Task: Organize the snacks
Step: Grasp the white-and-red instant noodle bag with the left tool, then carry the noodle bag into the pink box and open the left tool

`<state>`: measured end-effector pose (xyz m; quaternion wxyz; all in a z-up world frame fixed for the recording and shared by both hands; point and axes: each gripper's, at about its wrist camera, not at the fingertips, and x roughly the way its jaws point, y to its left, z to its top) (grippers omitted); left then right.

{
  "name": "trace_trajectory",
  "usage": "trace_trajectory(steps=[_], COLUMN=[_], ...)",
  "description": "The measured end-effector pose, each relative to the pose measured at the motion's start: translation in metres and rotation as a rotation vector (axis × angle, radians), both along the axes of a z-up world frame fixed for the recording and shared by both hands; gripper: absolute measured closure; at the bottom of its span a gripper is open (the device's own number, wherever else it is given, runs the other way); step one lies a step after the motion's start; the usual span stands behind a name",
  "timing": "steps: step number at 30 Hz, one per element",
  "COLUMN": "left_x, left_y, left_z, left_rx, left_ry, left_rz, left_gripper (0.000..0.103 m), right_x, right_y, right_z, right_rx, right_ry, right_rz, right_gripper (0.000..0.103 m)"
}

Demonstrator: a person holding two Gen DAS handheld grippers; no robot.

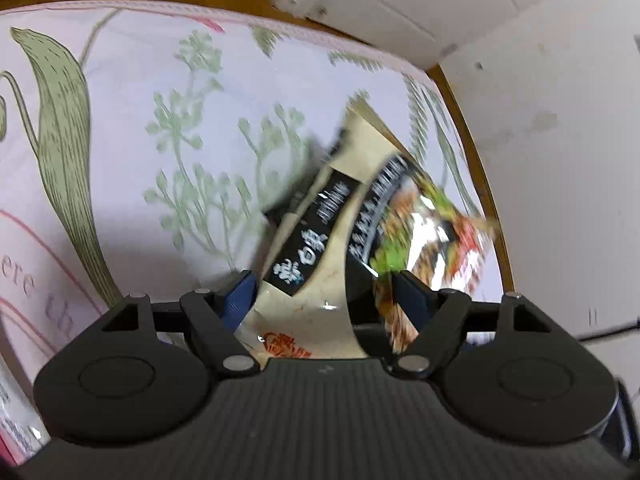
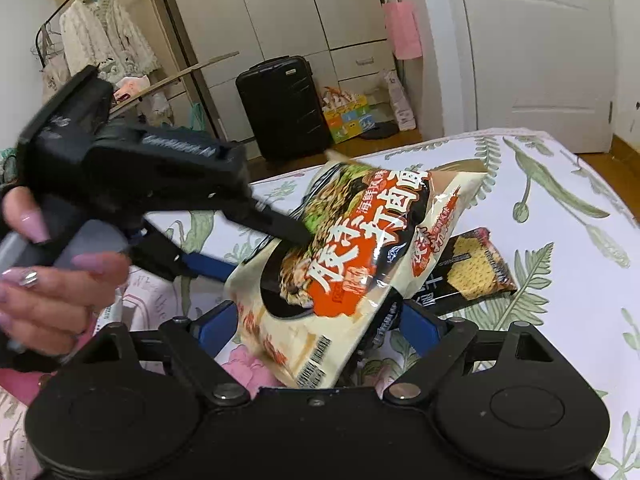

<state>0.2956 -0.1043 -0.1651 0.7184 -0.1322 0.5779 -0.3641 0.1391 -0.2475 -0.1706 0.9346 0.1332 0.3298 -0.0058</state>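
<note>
A bed (image 2: pixel 560 200) with a white cover printed in green ferns and leaves fills the middle of the room. Beyond it stand pale wardrobe doors (image 2: pixel 256 8), a black suitcase (image 2: pixel 286 108), a white door (image 2: pixel 552 40) and a clothes rail (image 2: pixel 80 0) on a wooden floor. A noodle packet (image 2: pixel 352 256) sits tilted above the cover between both claws. The left claw (image 1: pixel 324 296) and right claw (image 2: pixel 320 328) are each spread, fingers beside the packet, not pinching it. A cracker packet (image 2: pixel 476 264) lies flat just behind.
</note>
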Motion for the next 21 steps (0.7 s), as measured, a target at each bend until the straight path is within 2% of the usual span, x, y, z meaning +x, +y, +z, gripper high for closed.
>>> trace_trajectory(steps=[5,9,15,18,21], left_x=[-0.025,-0.038,-0.072,-0.09,-0.104], left_y=[-0.008,-0.014,-0.014,-0.007,0.005], left_z=[0.01,0.02,0.038,0.043,0.048], left_rx=[0.068,0.1,0.181,0.208,0.204], left_ry=[-0.091,-0.143,-0.161,-0.128,-0.099], left_rz=[-0.047,-0.078,-0.127,-0.147,-0.142], left_gripper=[0.031,0.037,0.038,0.037,0.037], right_x=[0.003,0.003,-0.007,-0.019,-0.033], right_y=[-0.004,-0.01,-0.013,-0.005,0.004], right_z=[-0.009,-0.012,0.001,0.009,0.016], right_rx=[-0.01,0.06,0.143,0.135,0.117], right_ry=[0.041,0.078,0.165,0.195,0.198], right_rz=[0.009,0.0,0.035,0.086,0.12], right_gripper=[0.011,0.014,0.014,0.013,0.013])
